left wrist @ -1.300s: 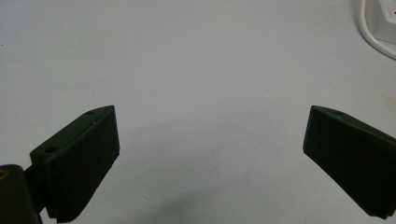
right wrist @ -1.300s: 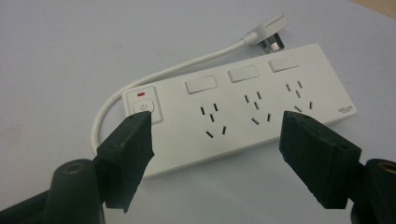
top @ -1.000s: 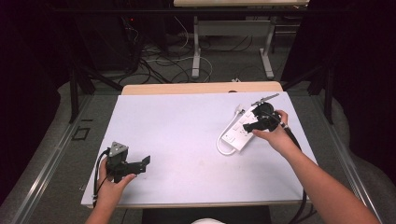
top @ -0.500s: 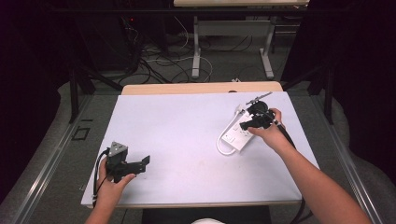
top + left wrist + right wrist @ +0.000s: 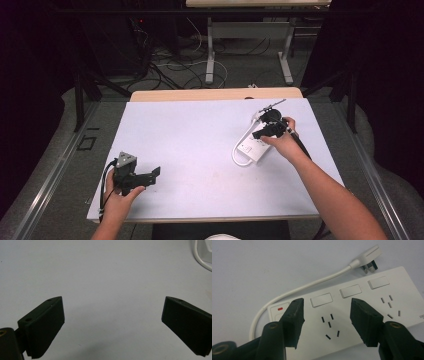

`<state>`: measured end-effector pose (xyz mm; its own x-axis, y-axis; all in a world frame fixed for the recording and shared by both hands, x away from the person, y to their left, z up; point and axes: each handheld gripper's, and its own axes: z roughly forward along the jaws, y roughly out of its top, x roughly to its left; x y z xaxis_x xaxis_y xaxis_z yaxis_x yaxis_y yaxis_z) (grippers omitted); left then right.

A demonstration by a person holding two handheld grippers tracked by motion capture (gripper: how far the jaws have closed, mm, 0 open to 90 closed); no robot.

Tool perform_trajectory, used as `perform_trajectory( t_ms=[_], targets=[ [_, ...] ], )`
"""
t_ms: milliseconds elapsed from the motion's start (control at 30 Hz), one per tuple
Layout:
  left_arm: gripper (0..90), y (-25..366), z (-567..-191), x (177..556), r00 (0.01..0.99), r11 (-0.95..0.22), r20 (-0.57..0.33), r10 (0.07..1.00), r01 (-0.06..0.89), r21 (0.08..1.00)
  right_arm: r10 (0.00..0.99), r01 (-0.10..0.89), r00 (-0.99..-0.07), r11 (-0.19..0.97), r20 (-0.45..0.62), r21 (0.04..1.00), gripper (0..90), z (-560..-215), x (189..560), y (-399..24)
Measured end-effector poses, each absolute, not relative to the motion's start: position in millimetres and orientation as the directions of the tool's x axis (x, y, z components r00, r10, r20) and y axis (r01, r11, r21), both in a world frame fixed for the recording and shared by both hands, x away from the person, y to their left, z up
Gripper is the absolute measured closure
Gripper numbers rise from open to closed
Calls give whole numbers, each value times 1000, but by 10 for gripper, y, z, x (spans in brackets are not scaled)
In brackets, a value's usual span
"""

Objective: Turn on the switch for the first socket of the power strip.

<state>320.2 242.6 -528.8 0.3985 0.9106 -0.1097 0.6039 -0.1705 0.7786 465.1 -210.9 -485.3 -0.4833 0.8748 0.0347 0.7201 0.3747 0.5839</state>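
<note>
A white power strip (image 5: 251,148) lies at the table's right side, its white cable (image 5: 237,158) looping off its near-left end. In the right gripper view the power strip (image 5: 342,315) shows three rocker switches, a small red light and several sockets, and its plug (image 5: 369,258) rests on the table beyond it. My right gripper (image 5: 327,302) hangs open just above the strip, its jaws either side of the first socket and holding nothing; from above, the right gripper (image 5: 258,133) covers the strip's far end. My left gripper (image 5: 154,173) rests open at the table's front left, jaws wide over bare table (image 5: 113,300).
The white table (image 5: 200,130) has a wooden strip (image 5: 215,94) along its far edge. A bit of the cable (image 5: 200,258) crosses the top right corner of the left gripper view. Behind the table, loose cables and another table's legs (image 5: 210,60) stand on the grey floor.
My right gripper has shifted a little to the left over the power strip. The left gripper has stayed where it was.
</note>
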Motion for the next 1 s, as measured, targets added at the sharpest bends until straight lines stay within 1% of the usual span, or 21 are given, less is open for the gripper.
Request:
perform_trajectory(
  t_ms=[167, 300, 333, 400, 433, 467, 533, 567, 667, 733, 767, 800, 867, 933, 1000],
  targets=[
    [46, 2422, -5290, 3200, 393, -162, -117, 912, 607, 778, 874, 734, -480, 358, 68, 577, 528, -4887, 4686, -2071],
    [47, 2422, -5291, 3200, 392, -160, -119, 912, 607, 778, 878, 750, -466, 324, 112, 577, 589, -4910, 4716, -2028],
    [47, 2423, -5290, 3201, 392, -161, -116, 913, 606, 779, 878, 750, -466, 324, 112, 577, 589, -4910, 4716, -2028],
    [47, 2424, -5289, 3201, 394, -163, -116, 912, 607, 778, 875, 750, -468, 320, 123, 578, 630, -4925, 4732, -2004],
    [47, 2425, -5289, 3201, 394, -163, -116, 912, 607, 778, 875, 750, -468, 320, 123, 578, 630, -4925, 4732, -2004],
    [47, 2424, -5290, 3202, 393, -162, -114, 913, 605, 780, 877, 759, -462, 312, 134, 571, 666, -4936, 4743, -1986],
    [47, 2422, -5296, 3204, 391, -158, -115, 913, 600, 784, 870, 757, -473, 320, 140, 570, 673, -4942, 4751, -1987],
    [47, 2423, -5295, 3203, 392, -157, -119, 912, 603, 782, 877, 763, -460, 308, 143, 568, 684, -4949, 4755, -1971],
    [47, 2425, -5293, 3203, 392, -160, -113, 913, 600, 784, 877, 763, -462, 314, 136, 564, 728, -4977, 4776, -1945],
    [47, 2429, -5288, 3201, 393, -161, -118, 912, 606, 779, 874, 754, -469, 318, 132, 575, 739, -4993, 4781, -1945],
    [47, 2429, -5289, 3201, 392, -160, -116, 913, 604, 780, 870, 759, -474, 326, 134, 564, 747, -4990, 4783, -1942],
    [47, 2429, -5290, 3200, 393, -160, -118, 912, 606, 779, 877, 768, -460, 317, 135, 556, 766, -5000, 4784, -1922],
    [47, 2427, -5290, 3201, 392, -160, -117, 912, 606, 779, 876, 764, -464, 323, 128, 558, 772, -5010, 4791, -1914],
    [47, 2425, -5295, 3202, 392, -157, -118, 913, 602, 782, 878, 763, -464, 328, 119, 557, 798, -5018, 4792, -1901],
    [47, 2424, -5297, 3203, 391, -156, -119, 913, 603, 782, 868, 746, -487, 353, 101, 564, 817, -5029, 4795, -1901]
  ],
)
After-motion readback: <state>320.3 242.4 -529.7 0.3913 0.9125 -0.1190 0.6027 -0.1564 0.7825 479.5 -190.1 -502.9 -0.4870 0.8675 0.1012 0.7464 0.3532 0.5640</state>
